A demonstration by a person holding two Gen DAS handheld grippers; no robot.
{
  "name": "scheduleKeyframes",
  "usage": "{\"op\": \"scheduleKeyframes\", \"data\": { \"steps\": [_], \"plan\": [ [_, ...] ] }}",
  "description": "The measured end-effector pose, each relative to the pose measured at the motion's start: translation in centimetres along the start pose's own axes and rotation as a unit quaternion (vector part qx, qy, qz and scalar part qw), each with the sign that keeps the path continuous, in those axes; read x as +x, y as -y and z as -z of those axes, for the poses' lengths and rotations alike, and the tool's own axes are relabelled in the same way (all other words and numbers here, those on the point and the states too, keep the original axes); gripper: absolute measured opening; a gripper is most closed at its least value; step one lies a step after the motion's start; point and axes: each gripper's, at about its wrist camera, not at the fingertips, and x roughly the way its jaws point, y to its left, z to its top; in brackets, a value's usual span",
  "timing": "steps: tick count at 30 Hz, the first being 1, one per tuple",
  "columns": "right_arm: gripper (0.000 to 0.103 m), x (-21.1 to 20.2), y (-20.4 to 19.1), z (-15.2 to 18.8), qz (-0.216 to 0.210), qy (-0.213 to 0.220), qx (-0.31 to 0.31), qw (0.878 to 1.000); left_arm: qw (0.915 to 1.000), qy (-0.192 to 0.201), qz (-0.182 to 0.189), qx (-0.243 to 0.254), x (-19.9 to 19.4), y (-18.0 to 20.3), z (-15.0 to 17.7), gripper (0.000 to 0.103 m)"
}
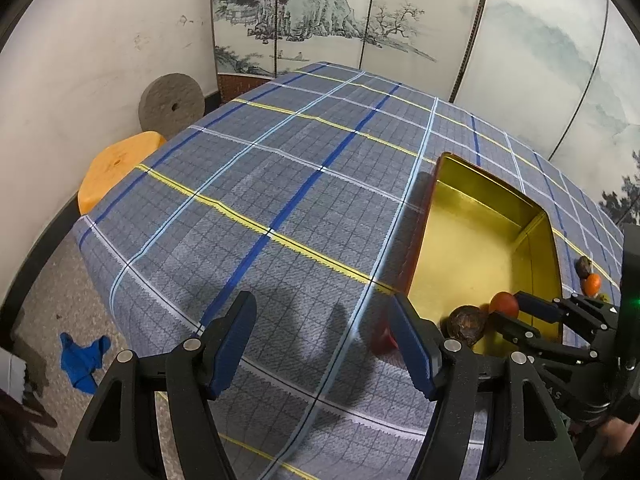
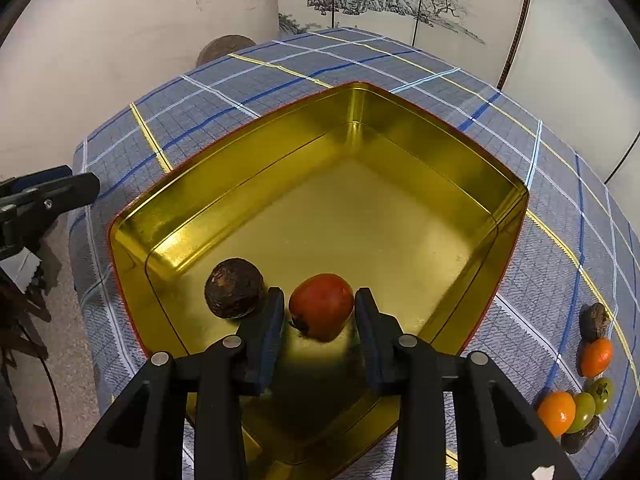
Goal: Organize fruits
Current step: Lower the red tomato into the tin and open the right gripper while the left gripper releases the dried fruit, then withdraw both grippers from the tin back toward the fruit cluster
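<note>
A gold tin box (image 2: 400,152) with a red rim stands on the plaid tablecloth; it also shows in the left wrist view (image 1: 480,200). My right gripper (image 2: 320,320) is over the tin's near corner, its jaws against both sides of a red-orange fruit (image 2: 322,306). A dark brown fruit (image 2: 234,294) lies in the tin just left of it. My left gripper (image 1: 324,340) is open and empty above the cloth, left of the tin. Loose fruits lie right of the tin: a brown one (image 2: 596,320), oranges (image 2: 597,357) (image 2: 556,413) and green ones (image 2: 584,412).
The round table (image 1: 280,184) is covered by a blue-grey plaid cloth. An orange stool (image 1: 116,168) and a grey stone wheel (image 1: 172,104) stand by the wall at left. A blue rag (image 1: 82,360) lies on the floor. A painted folding screen (image 1: 340,12) stands behind.
</note>
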Motion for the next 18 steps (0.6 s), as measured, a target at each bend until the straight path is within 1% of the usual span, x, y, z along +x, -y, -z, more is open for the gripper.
{"op": "scheduleKeyframes", "data": {
  "steps": [3, 6, 11, 15, 18],
  "plan": [
    [0.039, -0.6, -0.1, 0.0, -0.006, 0.007, 0.002, 1.000, 1.0000, 0.000, 0.001, 0.000, -0.1, 0.0, 0.0, 0.069],
    [0.040, -1.5, -0.2, 0.2, -0.013, 0.016, 0.005, 1.000, 1.0000, 0.003, 0.003, 0.004, -0.2, 0.3, 0.1, 0.069],
    [0.040, -4.8, 0.0, 1.1, -0.024, 0.046, 0.013, 0.999, 0.9996, 0.010, 0.016, 0.019, -0.8, 1.7, 0.1, 0.069],
    [0.043, -7.6, 1.2, 2.7, -0.017, 0.067, 0.033, 0.997, 0.9987, 0.010, 0.031, 0.039, -1.1, 3.7, 0.6, 0.069],
    [0.043, -9.4, 2.4, 4.0, -0.006, 0.073, 0.049, 0.996, 0.9973, 0.006, 0.044, 0.058, -1.3, 5.3, 1.2, 0.069]
  ]
}}
